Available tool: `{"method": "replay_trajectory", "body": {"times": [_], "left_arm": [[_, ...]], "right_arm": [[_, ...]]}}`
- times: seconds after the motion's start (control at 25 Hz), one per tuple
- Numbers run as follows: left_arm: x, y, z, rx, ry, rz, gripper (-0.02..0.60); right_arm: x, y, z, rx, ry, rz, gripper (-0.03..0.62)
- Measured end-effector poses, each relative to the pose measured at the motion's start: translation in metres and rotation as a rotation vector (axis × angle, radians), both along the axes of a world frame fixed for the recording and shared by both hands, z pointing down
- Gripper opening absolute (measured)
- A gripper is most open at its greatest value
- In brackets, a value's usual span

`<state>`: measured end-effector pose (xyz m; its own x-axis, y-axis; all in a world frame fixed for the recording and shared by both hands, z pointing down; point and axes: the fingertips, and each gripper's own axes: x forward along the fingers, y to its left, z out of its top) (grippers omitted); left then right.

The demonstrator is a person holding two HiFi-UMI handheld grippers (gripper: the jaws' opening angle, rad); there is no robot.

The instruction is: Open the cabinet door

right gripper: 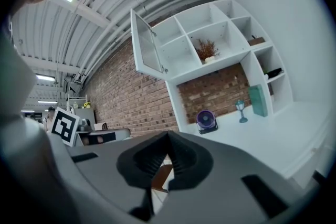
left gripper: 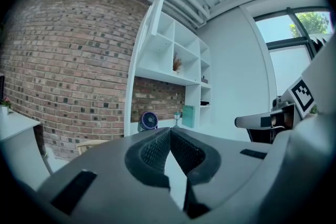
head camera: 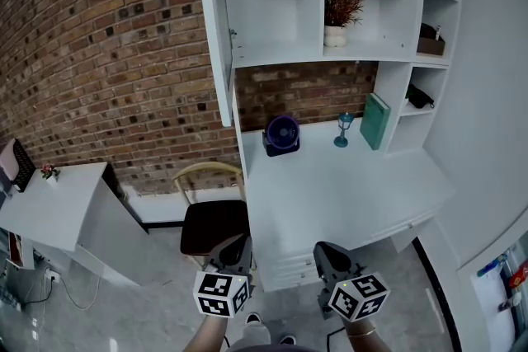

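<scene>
Head view: the cabinet door [head camera: 216, 21] hangs at the top left of the white shelf unit [head camera: 388, 86], high above the worktop [head camera: 346, 185], and already stands swung out towards the camera. It is a tall narrow panel with its long axis upright, seen nearly edge-on, its free edge nearest the camera. Both tools sit low and well apart from it; the left hand-held gripper [head camera: 235, 250] and the right hand-held gripper [head camera: 328, 255] point roughly level towards the worktop's front

Left gripper view: the jaws meet at their tips with nothing between them. The cabinet door [left gripper: 157, 10] shows far off and high, angled away from the open compartments

Right gripper view: this pair is also pressed together and empty. The cabinet door [right gripper: 147, 50] shows its inner face, hinged along the side next to the top left compartment, which lies bare. I judge it a light, stiff painted board that swings freely; its smooth faces would slip, so pinching the free vertical edge, far from the hinges, looks best. No handle can be made out
</scene>
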<state>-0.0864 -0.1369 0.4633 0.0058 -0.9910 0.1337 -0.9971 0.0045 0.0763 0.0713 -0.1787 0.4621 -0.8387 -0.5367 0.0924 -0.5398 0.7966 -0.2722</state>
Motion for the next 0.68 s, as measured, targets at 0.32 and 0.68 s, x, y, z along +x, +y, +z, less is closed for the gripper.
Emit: {"method": "replay_trajectory", "body": {"times": [0.32,0.68], "left_arm": [[0.0105,-0.0025,-0.0012,0.008,0.009,0.015,0.002],[0.0095,0.0034,0.005,-0.006,0.014,-0.002,0.002]], "right_arm": [[0.0004,-0.0015,0.0003,0.031,0.036,0.006,0.003],[-0.0007,0.0013,0.0024,0.038,0.052,-0.012,0.003]]}}
